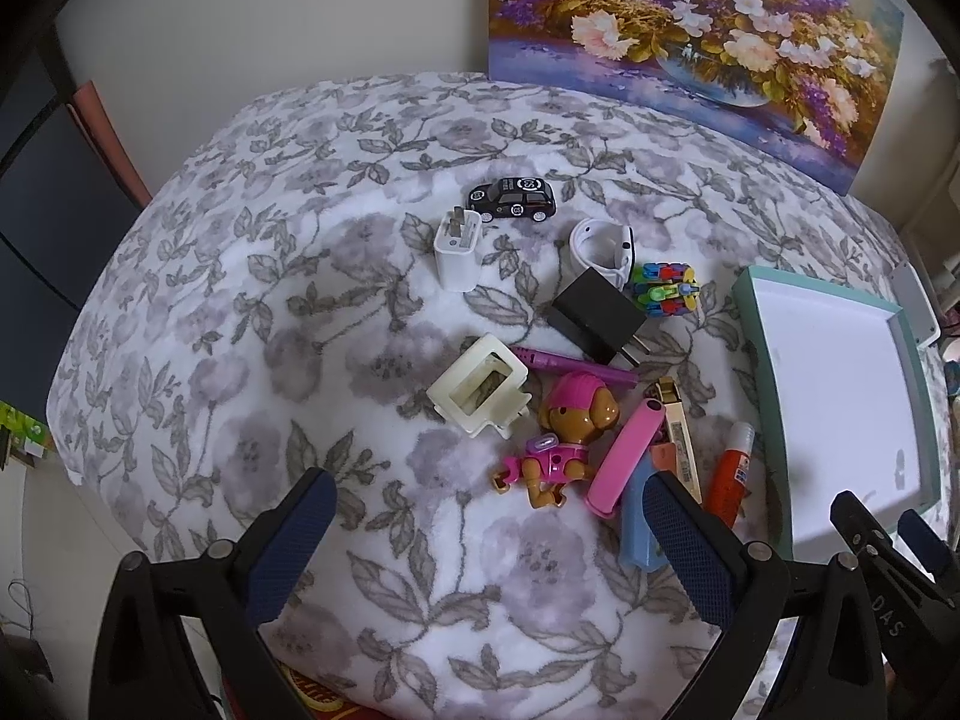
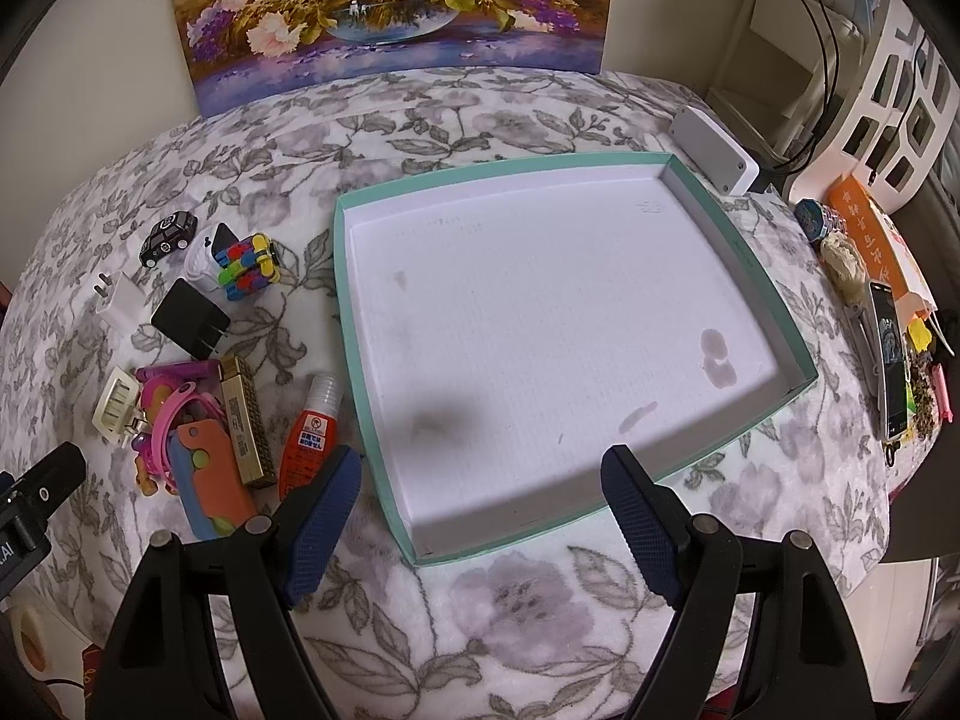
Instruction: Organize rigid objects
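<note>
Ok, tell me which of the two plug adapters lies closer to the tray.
The black plug adapter. It lies beside the multicoloured block toy, nearer the teal tray; the white plug adapter lies further left, by the black toy car.

Soft, even indoor light is cast over both views, and no glare is seen. A blurred dark shadow lies on the floor of the white tray [image 2: 744,276] toward 7 o'clock. Strong fisheye bending and black vignetting are seen at the corners; focus is held centrally.
</note>
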A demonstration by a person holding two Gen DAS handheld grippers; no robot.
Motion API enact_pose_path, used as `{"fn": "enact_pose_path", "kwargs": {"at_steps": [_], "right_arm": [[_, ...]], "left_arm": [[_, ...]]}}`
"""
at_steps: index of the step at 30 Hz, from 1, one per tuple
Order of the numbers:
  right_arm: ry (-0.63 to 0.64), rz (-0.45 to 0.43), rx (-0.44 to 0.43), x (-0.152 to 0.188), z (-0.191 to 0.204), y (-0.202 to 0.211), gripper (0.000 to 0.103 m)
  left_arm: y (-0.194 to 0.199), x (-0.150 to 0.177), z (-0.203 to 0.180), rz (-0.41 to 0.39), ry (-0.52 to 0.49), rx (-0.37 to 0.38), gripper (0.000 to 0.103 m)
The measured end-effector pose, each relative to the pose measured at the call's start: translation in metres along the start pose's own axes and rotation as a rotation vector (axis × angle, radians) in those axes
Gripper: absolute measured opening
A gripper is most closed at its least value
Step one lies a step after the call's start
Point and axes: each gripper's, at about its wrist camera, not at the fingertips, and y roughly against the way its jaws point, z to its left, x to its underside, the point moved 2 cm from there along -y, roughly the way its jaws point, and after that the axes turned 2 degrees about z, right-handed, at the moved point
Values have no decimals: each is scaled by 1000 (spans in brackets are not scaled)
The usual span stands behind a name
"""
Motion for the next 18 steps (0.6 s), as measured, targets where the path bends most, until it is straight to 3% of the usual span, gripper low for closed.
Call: {"fn": "enact_pose_path", "kwargs": {"at_steps": [18], "right_arm": [[7,0,-6,0,2,0,83]], "left_arm": [[-1,1,1,0,4,0,103]]}}
